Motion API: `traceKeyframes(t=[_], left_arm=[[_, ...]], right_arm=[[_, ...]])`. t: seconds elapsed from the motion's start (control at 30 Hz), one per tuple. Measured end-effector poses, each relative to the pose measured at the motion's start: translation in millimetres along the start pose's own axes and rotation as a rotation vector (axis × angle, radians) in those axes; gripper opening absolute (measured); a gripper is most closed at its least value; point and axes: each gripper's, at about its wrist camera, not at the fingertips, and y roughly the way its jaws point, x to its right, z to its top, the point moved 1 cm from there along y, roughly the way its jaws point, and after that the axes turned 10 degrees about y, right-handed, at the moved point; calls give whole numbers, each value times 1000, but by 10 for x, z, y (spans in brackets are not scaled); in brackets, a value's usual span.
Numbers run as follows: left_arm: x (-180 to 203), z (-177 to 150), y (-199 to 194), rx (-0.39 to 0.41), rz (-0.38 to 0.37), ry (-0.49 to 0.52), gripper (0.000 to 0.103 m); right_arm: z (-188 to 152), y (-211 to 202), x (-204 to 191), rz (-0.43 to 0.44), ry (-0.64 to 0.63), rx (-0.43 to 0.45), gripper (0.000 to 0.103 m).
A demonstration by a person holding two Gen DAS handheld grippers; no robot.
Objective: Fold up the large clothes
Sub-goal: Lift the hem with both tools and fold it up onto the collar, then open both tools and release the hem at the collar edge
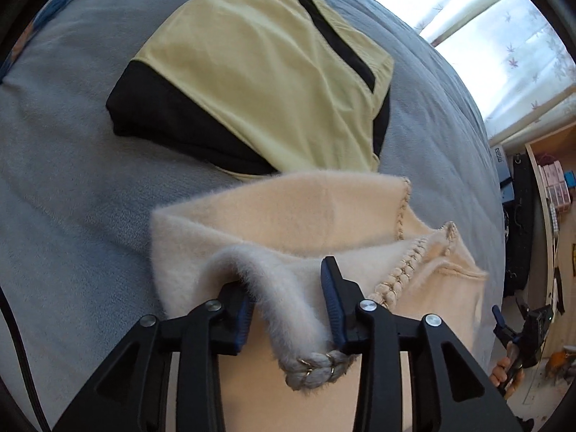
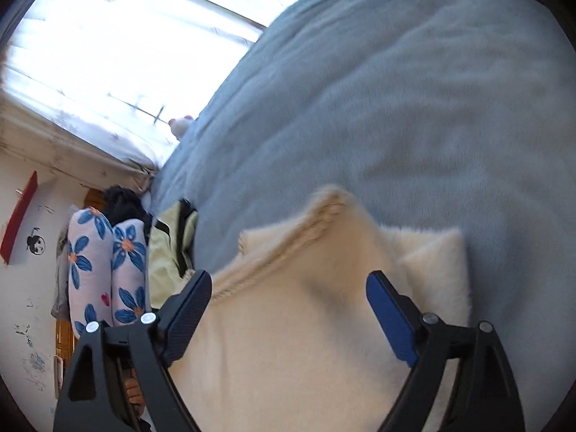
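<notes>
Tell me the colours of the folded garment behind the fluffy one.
Pale yellow with black panels; clearest in the left wrist view.

Fuzzy cream knit (image 1: 288,216), matt fleece blanket (image 1: 72,180)

The left gripper (image 1: 289,295), a black plastic tool with two blue padded fingers, points steeply down. Its jaws stand partly apart. A fold of the fluffy cream knitted garment (image 1: 288,223) lies loosely between them, draped over the left finger, and the right pad does not press on it.

The right gripper (image 2: 288,313), the same black tool with blue pads, points down at a slant. Its jaws are spread wide and nothing is pinched; the cream garment lies below and ahead of the fingers.

In the left wrist view, far to the right of the tool, a bare hand (image 1: 505,374) clasps the right gripper's handle.
</notes>
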Motion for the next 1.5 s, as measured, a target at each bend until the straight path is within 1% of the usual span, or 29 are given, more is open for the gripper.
traceKeyframes(t=[0.03,0.1,0.13,0.17,0.23,0.27,0.3,0.33,0.37,0.43,0.53,0.63,0.73,0.77,0.8,0.83,0.87,0.9,0.93,0.97,1.0,1.07,1.17,1.23,1.27,1.37,1.43,1.47,1.5], left_arm=[[23,19,-3,0,-3,14,42],[100,28,-26,4,3,49,48],[119,37,-46,13,-2,56,55],[144,50,-77,30,-9,61,60],[192,93,-172,85,-9,70,75],[218,120,-236,119,-8,77,79],[240,143,-292,146,0,82,86],[259,164,-319,160,16,91,89],[284,180,-326,164,41,109,89],[302,197,-273,147,81,145,89],[241,181,-77,91,139,183,89],[104,151,154,49,173,181,89],[-27,132,326,38,185,168,89],[-60,122,363,43,180,167,89],[-73,113,381,54,177,170,89],[-72,114,390,76,175,175,83],[-62,107,378,97,165,183,74],[-42,102,377,106,159,192,54],[-27,96,378,112,183,195,35],[-3,84,366,127,220,206,22],[21,69,349,140,271,224,7],[61,28,256,185,291,243,6],[157,-9,38,268,304,267,6],[195,12,-42,297,313,267,6],[207,36,-37,305,329,266,6],[196,112,89,308,375,234,6],[149,186,232,299,390,196,6],[112,198,338,283,398,188,6],[93,218,443,270,413,191,6]], right_arm=[[0,-3,-25,-33,-25,6,88],[-4,59,-37,-104,-67,1,88],[-5,111,-38,-131,-80,-4,88],[-13,158,-17,-157,-90,-12,88],[-36,205,13,-177,-108,-13,88],[-41,216,30,-187,-115,-12,88],[-47,244,45,-198,-124,-12,88],[-47,274,53,-207,-132,-14,88],[-49,300,74,-225,-142,-15,88],[-45,386,100,-262,-168,-16,88],[-29,505,160,-308,-186,-26,88],[-26,588,193,-312,-208,-25,88],[-10,669,211,-317,-226,-27,88],[-5,689,208,-319,-235,-22,84],[1,706,202,-316,-244,-20,71],[1,726,197,-303,-245,-28,61],[-3,744,190,-297,-245,-35,46],[-19,737,173,-314,-260,-15,39],[-51,720,140,-325,-290,4,32],[-87,696,108,-335,-312,20,20],[-126,651,71,-348,-336,47,13],[-178,497,12,-341,-349,112,8],[-154,203,-45,-285,-316,198,8],[-102,109,-95,-273,-304,242,8],[-73,117,-112,-277,-305,254,8],[22,306,-85,-312,-282,260,8],[33,496,3,-367,-277,250,8],[43,628,105,-399,-254,220,8],[32,717,194,-413,-232,198,8]])
